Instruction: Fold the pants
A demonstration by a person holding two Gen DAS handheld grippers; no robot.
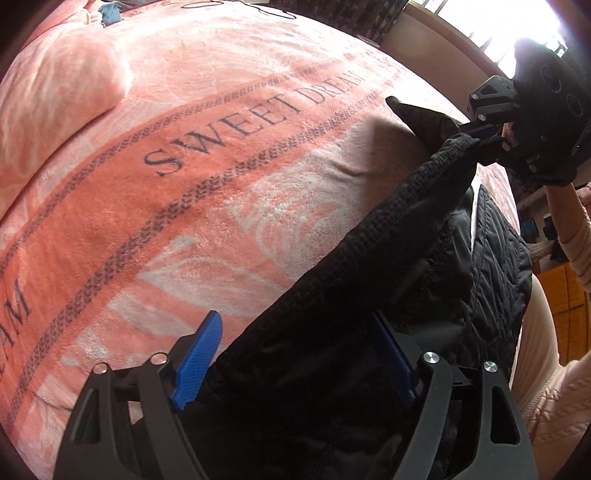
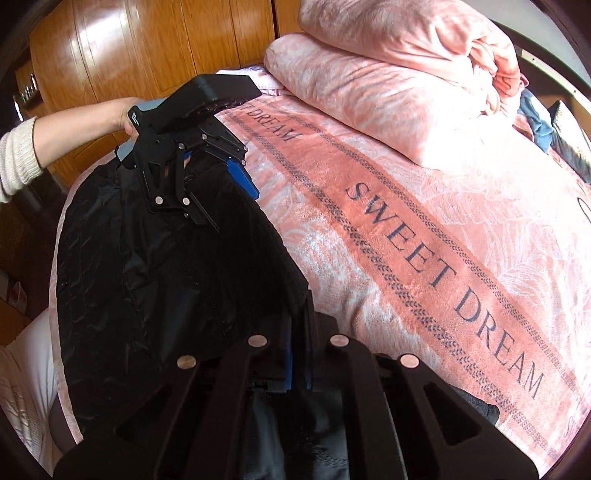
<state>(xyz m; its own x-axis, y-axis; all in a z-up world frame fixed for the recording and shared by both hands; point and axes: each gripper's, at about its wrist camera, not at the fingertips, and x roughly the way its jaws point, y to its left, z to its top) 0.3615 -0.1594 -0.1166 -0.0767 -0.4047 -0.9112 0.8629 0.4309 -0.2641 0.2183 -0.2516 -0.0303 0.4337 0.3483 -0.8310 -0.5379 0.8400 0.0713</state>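
Over pink bedspread (image 1: pixel 184 155), left gripper (image 1: pixel 295 362) spread, right gripper (image 2: pixel 297 354) pinching black pants (image 2: pixel 166 266).

We see daylight pouring from the window (image 1: pixel 491 26), blown out to white glare. The blanket (image 1: pixel 184 166) is bright and sharp; the black pants (image 2: pixel 155 266) swallow detail in shadow. Fisheye bending curves both views, with dark, soft vignetting at the corners.
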